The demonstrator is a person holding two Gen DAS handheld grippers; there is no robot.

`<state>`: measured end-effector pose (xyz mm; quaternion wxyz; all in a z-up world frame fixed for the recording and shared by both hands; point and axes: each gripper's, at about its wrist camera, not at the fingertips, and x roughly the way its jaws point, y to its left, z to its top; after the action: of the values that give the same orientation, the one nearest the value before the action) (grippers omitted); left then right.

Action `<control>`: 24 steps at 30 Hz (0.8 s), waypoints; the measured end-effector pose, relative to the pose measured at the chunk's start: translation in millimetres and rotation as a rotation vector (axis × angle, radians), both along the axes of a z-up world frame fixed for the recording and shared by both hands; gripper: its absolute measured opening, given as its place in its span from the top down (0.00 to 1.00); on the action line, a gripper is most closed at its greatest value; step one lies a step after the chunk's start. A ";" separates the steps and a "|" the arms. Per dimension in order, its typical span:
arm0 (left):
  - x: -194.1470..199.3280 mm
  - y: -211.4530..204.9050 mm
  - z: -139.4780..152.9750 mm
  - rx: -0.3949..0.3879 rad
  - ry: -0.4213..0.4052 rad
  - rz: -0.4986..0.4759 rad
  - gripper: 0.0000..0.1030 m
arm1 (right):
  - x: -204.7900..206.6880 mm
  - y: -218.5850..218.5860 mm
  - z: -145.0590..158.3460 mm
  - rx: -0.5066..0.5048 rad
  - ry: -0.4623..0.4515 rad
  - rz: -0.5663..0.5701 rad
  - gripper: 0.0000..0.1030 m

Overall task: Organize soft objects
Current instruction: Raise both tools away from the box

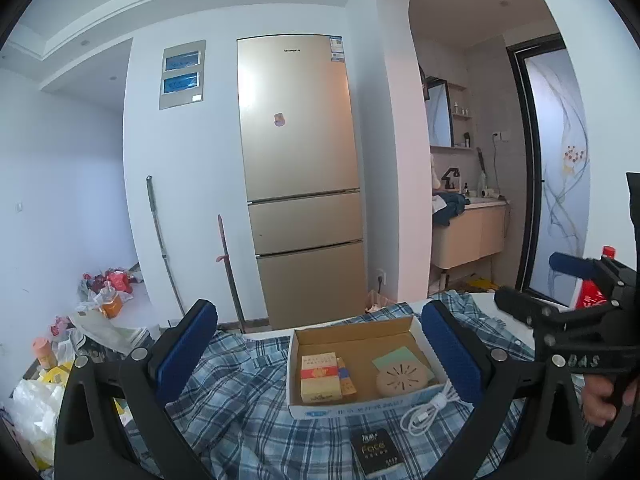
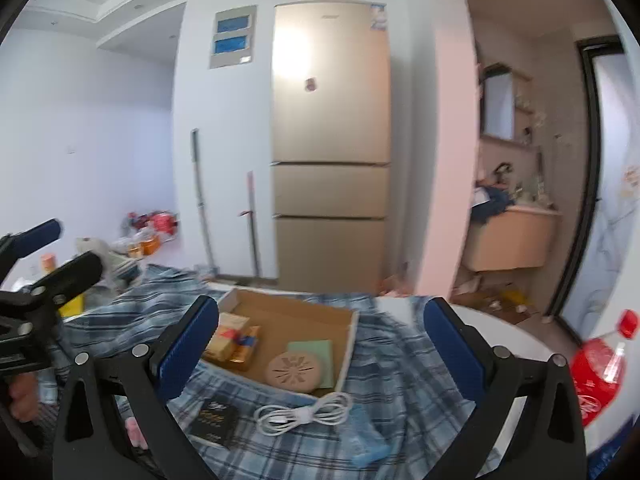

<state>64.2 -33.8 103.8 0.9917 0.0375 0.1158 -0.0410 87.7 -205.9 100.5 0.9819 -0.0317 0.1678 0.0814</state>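
Rumpled blue-and-white plaid cloth (image 1: 240,408) spread beneath shallow cardboard tray (image 1: 396,326), lying below and between wide-open, empty left gripper (image 1: 320,354) and right gripper (image 2: 320,354)

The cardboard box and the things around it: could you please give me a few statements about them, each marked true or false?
1. The cardboard box sits on the plaid cloth. True.
2. The white cable lies inside the box. False: it lies outside, on the cloth.
3. The left gripper is open and holds nothing. True.
4. The right gripper is shut on the cloth. False: it is open.
5. The round tan disc is in the box. True.
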 end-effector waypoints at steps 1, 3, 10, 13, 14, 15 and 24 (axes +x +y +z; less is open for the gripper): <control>-3.8 2.0 -1.3 -0.007 0.006 -0.008 0.00 | -3.2 -0.9 -0.4 0.005 -0.010 0.000 0.01; -11.1 5.3 -4.5 -0.011 0.011 -0.024 0.00 | -7.2 -3.7 -2.1 0.013 -0.012 0.009 0.01; -32.2 14.8 -23.6 -0.011 -0.020 -0.011 0.00 | -17.5 -4.3 -18.7 0.001 -0.021 0.029 0.01; -40.5 19.6 -35.9 -0.025 -0.047 -0.019 0.00 | -25.0 -3.2 -26.8 -0.022 -0.054 0.020 0.01; -40.5 19.9 -39.6 -0.023 -0.047 -0.023 0.00 | -28.2 -1.2 -29.8 -0.033 -0.067 0.022 0.01; -40.4 20.4 -43.8 -0.017 -0.045 -0.027 0.01 | -29.7 0.0 -32.3 -0.042 -0.077 0.024 0.01; -20.1 29.3 -74.8 -0.017 0.087 -0.041 0.07 | -18.9 5.2 -61.5 -0.036 0.014 0.051 0.01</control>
<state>44.1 -4.5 29.0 0.9850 0.0295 0.1577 -0.0640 68.8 -200.7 39.1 0.9776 -0.0533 0.1751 0.1037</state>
